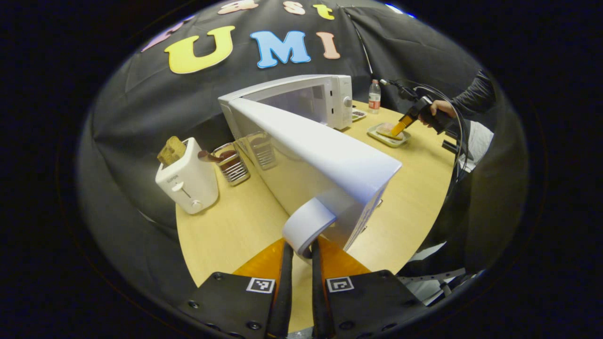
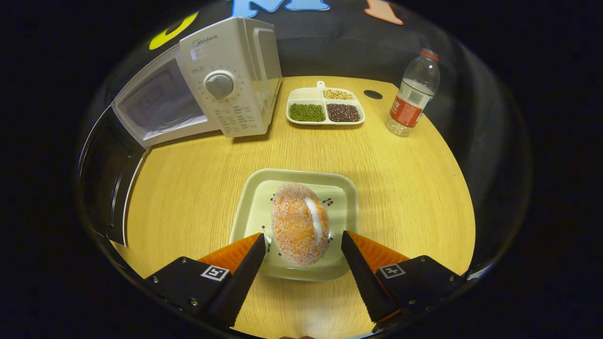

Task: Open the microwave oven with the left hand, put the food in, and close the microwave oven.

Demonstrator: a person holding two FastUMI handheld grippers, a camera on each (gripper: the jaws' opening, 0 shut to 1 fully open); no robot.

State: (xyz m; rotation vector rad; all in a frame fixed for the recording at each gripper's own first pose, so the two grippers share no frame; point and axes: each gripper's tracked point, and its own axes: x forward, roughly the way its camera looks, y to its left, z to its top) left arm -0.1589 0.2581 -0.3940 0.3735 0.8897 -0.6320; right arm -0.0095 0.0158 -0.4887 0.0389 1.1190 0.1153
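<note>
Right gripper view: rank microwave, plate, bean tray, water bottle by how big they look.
1. microwave, largest.
2. plate, though it sits nearest the camera, so its rank over the rest is partly nearness.
3. bean tray and water bottle: look about alike, the tray wider and the bottle taller, so no ranking between them.

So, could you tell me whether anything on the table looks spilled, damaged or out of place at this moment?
Nothing stands out. The microwave door is swung open with the left tool closed on its handle, the food sits whole on its plate between the right tool's open fingers, and the bean tray and bottle look tidy.
</note>
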